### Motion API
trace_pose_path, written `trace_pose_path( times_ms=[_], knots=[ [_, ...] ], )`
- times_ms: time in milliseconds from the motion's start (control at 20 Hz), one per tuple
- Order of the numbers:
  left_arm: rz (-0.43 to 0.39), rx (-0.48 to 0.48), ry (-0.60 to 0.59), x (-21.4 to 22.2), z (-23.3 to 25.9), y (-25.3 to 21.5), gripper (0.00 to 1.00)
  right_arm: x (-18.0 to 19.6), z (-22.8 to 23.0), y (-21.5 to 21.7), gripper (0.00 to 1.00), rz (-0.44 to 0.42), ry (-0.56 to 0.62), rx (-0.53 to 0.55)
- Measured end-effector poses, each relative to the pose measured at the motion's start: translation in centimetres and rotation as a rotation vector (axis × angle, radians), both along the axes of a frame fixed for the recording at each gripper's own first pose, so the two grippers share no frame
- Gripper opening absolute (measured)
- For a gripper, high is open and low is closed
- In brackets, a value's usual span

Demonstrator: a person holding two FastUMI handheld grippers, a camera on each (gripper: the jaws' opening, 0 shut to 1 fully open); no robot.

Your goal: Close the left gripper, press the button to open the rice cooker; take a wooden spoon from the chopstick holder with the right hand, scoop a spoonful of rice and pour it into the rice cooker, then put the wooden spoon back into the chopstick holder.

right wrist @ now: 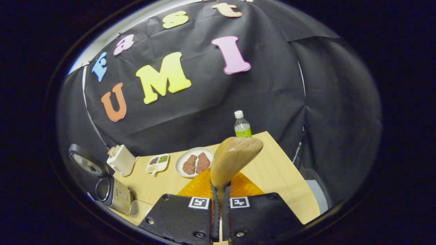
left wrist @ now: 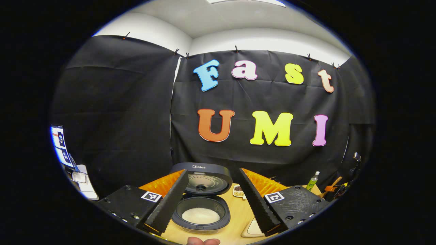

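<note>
On the bench: rice cooker (left wrist: 203, 200), lid up, apparently rice inside.
Left hand-held gripper (left wrist: 211, 207): spread.
Right hand-held gripper (right wrist: 220, 207): pinching wooden spoon (right wrist: 233, 158).

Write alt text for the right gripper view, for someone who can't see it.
The right hand-held gripper is shut on a light wooden spoon, bowl raised over a pale wooden table. Behind sit a white plate of brown meat and a clear green-labelled bottle.

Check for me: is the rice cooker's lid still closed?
No. In the left gripper view the rice cooker stands with its lid raised, and white rice shows in the pot.
</note>
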State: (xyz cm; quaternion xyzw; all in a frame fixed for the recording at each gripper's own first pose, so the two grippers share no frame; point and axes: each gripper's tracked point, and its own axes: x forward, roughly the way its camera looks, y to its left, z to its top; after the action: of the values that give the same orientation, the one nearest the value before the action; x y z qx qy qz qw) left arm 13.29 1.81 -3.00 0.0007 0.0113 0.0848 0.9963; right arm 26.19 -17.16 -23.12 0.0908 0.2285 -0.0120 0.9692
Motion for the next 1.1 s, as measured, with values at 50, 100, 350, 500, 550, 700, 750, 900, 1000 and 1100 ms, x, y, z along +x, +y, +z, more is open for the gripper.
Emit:
trace_pose_path(
  times_ms=[50, 100, 350, 500, 550, 700, 750, 900, 1000, 1100],
  knots=[
    [-0.001, 0.004, -0.006, -0.3, 0.0, 0.7, 0.95, -0.6, 1.1, 1.6, 0.09, 0.014, -0.011, -0.003],
    [-0.003, 0.008, -0.01, -0.5, 0.1, 1.6, 0.94, -1.2, 2.0, 3.5, 0.09, 0.032, -0.021, -0.002],
    [-0.042, 0.028, -0.02, -1.7, -0.5, 5.3, 0.95, -4.2, 2.6, 13.4, 0.08, 0.123, -0.031, 0.017],
    [-0.068, 0.05, -0.04, -1.8, -0.6, 7.0, 0.95, -6.1, -0.3, 17.7, 0.08, 0.146, 0.009, -0.003],
    [-0.077, 0.043, -0.05, -2.0, -0.5, 7.5, 0.94, -6.7, -1.4, 18.6, 0.08, 0.145, 0.027, -0.02],
    [-0.104, 0.027, -0.075, -2.5, -0.3, 9.0, 0.94, -7.7, -5.6, 20.1, 0.08, 0.145, 0.072, -0.082],
    [-0.103, 0.029, -0.079, -2.5, -0.4, 9.7, 0.94, -7.8, -7.1, 20.5, 0.08, 0.147, 0.091, -0.091],
    [-0.118, 0.006, -0.091, -2.3, -0.2, 11.2, 0.94, -8.0, -11.4, 19.8, 0.08, 0.119, 0.143, -0.212],
    [-0.113, -0.003, -0.076, -2.3, -0.9, 12.5, 0.94, -7.8, -13.2, 19.8, 0.08, 0.109, 0.16, -0.29],
    [-0.104, -0.028, -0.069, -2.6, -1.2, 13.1, 0.95, -7.9, -14.9, 20.1, 0.08, 0.096, 0.182, -0.332]
  ],
)
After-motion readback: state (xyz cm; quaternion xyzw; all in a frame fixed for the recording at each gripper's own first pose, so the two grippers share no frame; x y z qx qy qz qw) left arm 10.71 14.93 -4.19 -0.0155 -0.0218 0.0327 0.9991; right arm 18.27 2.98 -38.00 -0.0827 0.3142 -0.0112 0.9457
